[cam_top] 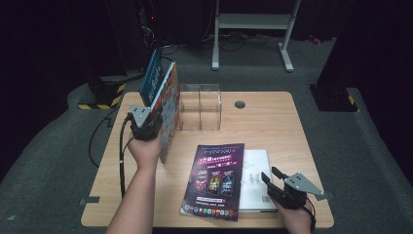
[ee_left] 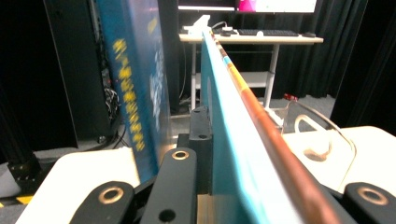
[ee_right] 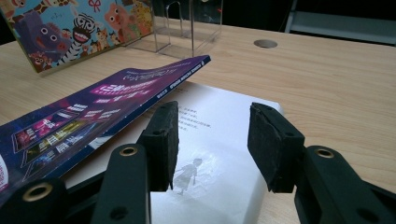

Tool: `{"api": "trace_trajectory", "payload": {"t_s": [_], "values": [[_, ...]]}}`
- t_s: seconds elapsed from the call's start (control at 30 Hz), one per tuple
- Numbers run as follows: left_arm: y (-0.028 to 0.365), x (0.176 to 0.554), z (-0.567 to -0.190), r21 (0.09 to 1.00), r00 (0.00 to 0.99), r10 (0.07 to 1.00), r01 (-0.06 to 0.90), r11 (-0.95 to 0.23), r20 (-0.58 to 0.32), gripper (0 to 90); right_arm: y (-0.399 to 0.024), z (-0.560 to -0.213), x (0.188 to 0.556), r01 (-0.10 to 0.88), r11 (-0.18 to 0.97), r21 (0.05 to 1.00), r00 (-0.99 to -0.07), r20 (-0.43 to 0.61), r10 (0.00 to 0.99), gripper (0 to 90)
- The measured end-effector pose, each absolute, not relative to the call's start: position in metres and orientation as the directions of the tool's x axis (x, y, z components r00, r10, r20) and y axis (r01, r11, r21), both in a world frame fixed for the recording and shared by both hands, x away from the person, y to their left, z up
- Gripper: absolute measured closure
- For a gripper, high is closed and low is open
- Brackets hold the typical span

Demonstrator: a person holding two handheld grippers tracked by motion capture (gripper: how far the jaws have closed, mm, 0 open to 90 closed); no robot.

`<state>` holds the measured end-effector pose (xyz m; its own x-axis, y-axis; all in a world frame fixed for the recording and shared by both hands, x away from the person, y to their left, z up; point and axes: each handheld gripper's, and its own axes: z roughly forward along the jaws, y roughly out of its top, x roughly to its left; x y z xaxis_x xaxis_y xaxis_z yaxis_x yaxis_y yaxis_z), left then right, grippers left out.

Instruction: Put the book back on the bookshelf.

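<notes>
The left gripper's (cam_top: 146, 123) fingers (ee_left: 180, 182) are clamped on a picture book (cam_top: 168, 109) standing upright on the table's (cam_top: 272, 122) left part, just beside a clear rack (cam_top: 199, 106), its long axis running away from the person. The right gripper's (cam_top: 272, 181) fingers (ee_right: 161, 140) stand apart over a white book (ee_right: 219, 154) under a purple magazine (cam_top: 216, 180).

1. Picture book (cam_top: 168, 105): bright cartoon animals on the cover, zebra stripes among them, turquoise inside face, orange-brown edge.
2. Blue book (cam_top: 152, 77): deep blue cover with yellow lettering.
3. Magazine (cam_top: 215, 179): dark purple with pink-white lettering, small multicoloured panels, a row of coloured icons along the bottom.
4. White book (cam_top: 255, 178): white cover, faint grey figure, small dark print.
5. Stand (cam_top: 199, 107): clear, colourless.
6. Table (cam_top: 272, 122): pale wood grain.
</notes>
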<state>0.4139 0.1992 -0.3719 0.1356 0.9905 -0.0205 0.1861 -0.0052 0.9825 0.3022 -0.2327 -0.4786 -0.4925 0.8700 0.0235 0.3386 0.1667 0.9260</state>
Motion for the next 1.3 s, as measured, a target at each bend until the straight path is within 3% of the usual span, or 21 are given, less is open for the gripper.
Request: {"api": "trace_trajectory", "payload": {"t_s": [0.4, 0.93, 1.3], "values": [[0.211, 0.406, -0.369, 0.971, 0.158, 0.987, 0.241, -0.001, -0.038, 79.5, -0.229, -0.479, 0.301, 0.344, 0.176, 0.922, -0.493, 0.018, 0.87, 53.3], [0.213, 0.381, -0.375, 0.979, 0.169, 0.986, 0.197, -0.046, 0.013, 73.8, -0.226, -0.479, 0.301, 0.339, 0.184, 0.923, -0.502, 0.012, 0.865, 53.2], [0.21, 0.383, -0.377, 0.984, 0.146, 0.989, 0.177, -0.008, -0.018, 80.6, -0.225, -0.479, 0.3, 0.34, 0.189, 0.921, -0.505, 0.009, 0.863, 53.1]]}}
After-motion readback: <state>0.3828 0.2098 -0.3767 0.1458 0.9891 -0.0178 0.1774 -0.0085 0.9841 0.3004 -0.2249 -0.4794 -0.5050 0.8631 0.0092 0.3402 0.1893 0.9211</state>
